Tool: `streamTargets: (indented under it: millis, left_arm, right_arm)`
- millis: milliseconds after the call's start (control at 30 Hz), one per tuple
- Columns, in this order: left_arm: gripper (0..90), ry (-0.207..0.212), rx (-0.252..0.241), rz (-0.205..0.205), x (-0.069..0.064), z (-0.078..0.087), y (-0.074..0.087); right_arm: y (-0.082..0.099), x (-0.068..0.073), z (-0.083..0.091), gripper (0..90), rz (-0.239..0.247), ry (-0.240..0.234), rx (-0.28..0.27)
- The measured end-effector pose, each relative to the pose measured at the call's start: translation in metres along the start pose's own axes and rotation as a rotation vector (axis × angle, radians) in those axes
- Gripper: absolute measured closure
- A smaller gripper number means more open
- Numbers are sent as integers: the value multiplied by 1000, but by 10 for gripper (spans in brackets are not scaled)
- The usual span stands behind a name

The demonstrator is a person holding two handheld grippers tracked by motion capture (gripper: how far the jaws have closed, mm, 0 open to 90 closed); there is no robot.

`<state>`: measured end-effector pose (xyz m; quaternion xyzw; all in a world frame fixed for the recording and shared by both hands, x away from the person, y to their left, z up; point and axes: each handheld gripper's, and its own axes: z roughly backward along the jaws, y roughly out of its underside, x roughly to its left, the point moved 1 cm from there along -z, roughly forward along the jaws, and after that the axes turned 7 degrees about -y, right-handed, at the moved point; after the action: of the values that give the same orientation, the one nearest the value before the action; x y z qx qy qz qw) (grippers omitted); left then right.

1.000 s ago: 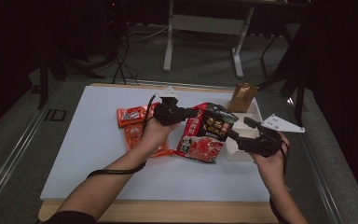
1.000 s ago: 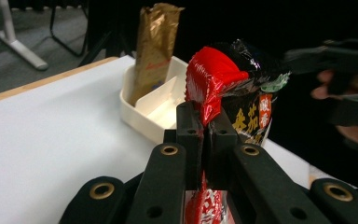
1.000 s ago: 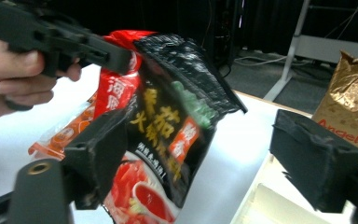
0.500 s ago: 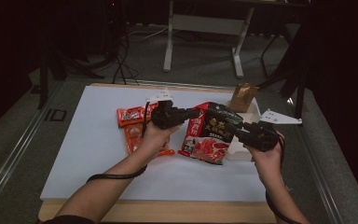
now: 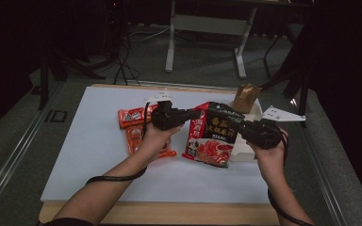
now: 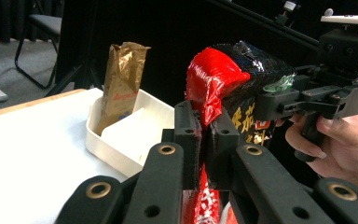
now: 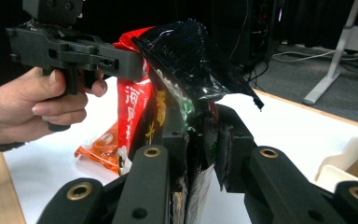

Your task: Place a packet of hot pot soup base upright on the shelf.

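Above the table (image 5: 99, 155), both tongs pinch the pouch (image 5: 214, 134).

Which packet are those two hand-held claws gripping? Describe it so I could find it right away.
Start at the white table and look to its right half, beside the white tray. There the big packet hangs between the left gripper and the right gripper, each pinching an upper edge. It is red and black, far larger than the orange sachets lying flat at its left.
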<state>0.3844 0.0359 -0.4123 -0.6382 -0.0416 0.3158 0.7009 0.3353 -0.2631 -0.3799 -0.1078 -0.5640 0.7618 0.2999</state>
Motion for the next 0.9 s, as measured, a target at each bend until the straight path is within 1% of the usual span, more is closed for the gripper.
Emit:
streamTargets:
  millis: [67, 200, 267, 300, 333, 367, 400, 467, 567, 633, 700, 767, 833, 867, 900]
  left_arm:
    - [830, -2, 0, -12, -1, 1, -1]
    - [794, 2, -3, -23, -1, 2, -1]
    - [750, 19, -5, -13, 0, 2, -1]
    - [731, 22, -6, -13, 0, 2, -1]
    - [671, 24, -9, -18, 0, 2, -1]
    - [592, 19, -16, -22, 0, 3, -2]
    - [566, 3, -22, -26, 0, 4, -2]
    - [497, -6, -26, -18, 1, 6, -3]
    - [420, -36, -29, -22, 2, 10, -4]
    - [379, -45, -26, -26, 3, 12, -3]
    - [321, -41, -26, -33, 3, 14, -2]
    - [261, -54, -16, -46, 2, 17, 0]
    - [176, -43, 27, -53, 2, 18, 1]
    - [154, -36, 40, -50, 2, 20, 3]
    - [146, -42, 46, -56, 2, 22, 4]
  right_arm:
    - [-2, 1, 1, 768, 12, 3, 0]
    - [-4, 2, 3, 775, 14, 0, -9]
    - [-6, 3, 4, 775, 20, 1, -15]
    - [-7, 4, 4, 775, 28, 4, -15]
    - [-8, 5, 4, 774, 34, 8, -14]
    - [-9, 5, 5, 774, 37, 11, -15]
    - [-9, 4, 6, 775, 41, 16, -19]
    - [-11, 3, 8, 775, 37, 20, -27]
    - [-14, 1, 11, 775, 39, 28, -42]
    - [-17, 0, 12, 775, 39, 30, -53]
    - [-20, -1, 14, 775, 47, 35, -58]
    - [-23, -1, 15, 775, 48, 39, -69]
    - [-26, -3, 16, 776, 51, 45, -76]
    - [-28, -4, 17, 776, 50, 47, -80]
    - [-30, -6, 17, 776, 50, 53, -83]
